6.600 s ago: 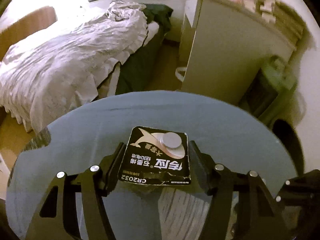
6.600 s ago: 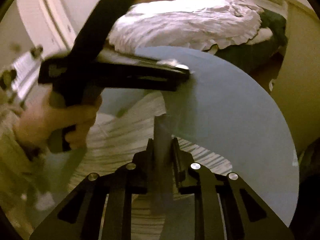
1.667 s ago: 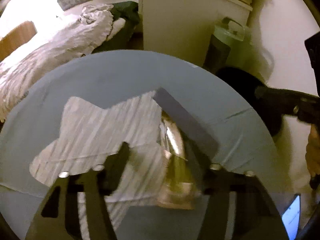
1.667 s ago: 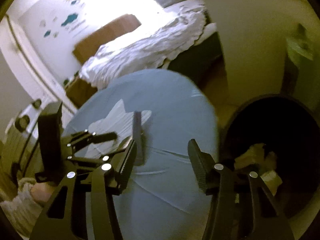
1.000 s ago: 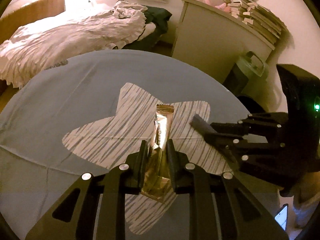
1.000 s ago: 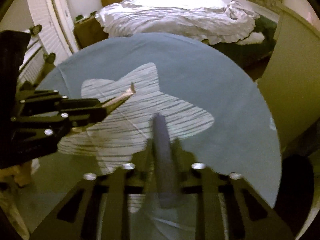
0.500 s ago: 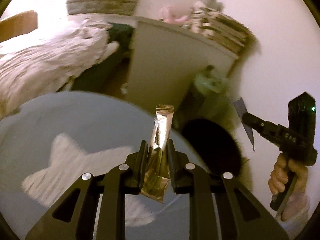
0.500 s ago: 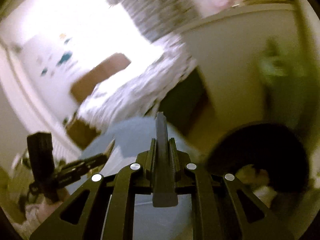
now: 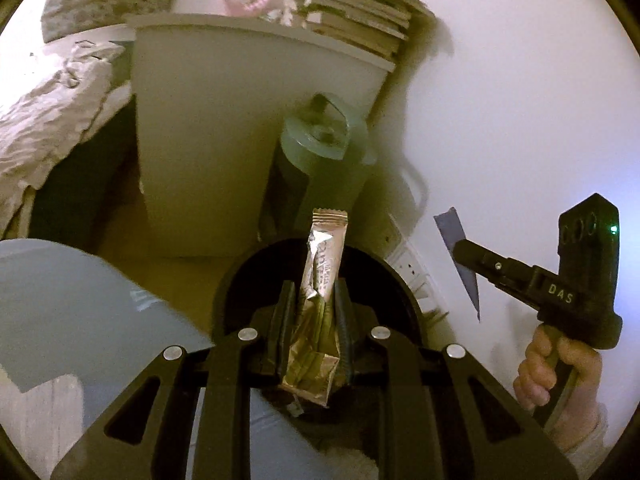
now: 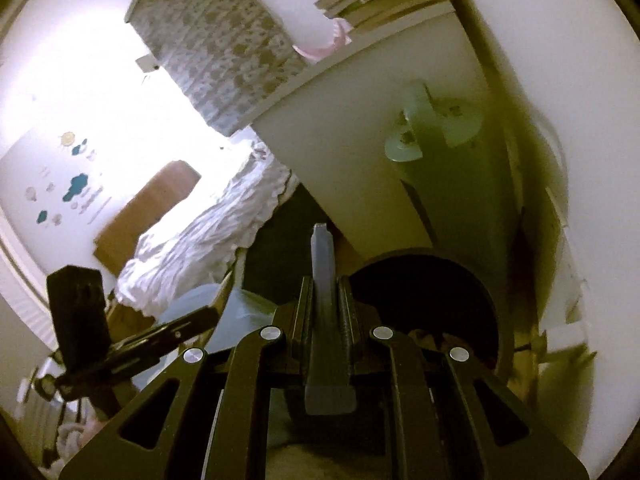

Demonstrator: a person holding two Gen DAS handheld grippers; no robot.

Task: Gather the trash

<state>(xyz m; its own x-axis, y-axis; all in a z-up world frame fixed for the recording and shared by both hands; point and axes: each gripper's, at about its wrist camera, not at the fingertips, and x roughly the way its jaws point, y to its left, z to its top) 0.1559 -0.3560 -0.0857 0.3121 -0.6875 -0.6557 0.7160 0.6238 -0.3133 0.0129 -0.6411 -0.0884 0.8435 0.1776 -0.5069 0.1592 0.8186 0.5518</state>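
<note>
Two pieces of trash held: left gripper (image 9: 311, 312) clenched on a foil wrapper (image 9: 322, 280) over the black bin (image 9: 236, 284); right gripper (image 10: 325, 312) pinching a flat blue-grey strip (image 10: 322, 256) with the bin (image 10: 472, 280) just beyond. Best to centre each over the opening before letting go; foil may flutter. Blue table (image 9: 72, 300) edge near, then green canister (image 9: 324, 148), white cabinet (image 9: 224, 120), bed (image 10: 200, 236).
</note>
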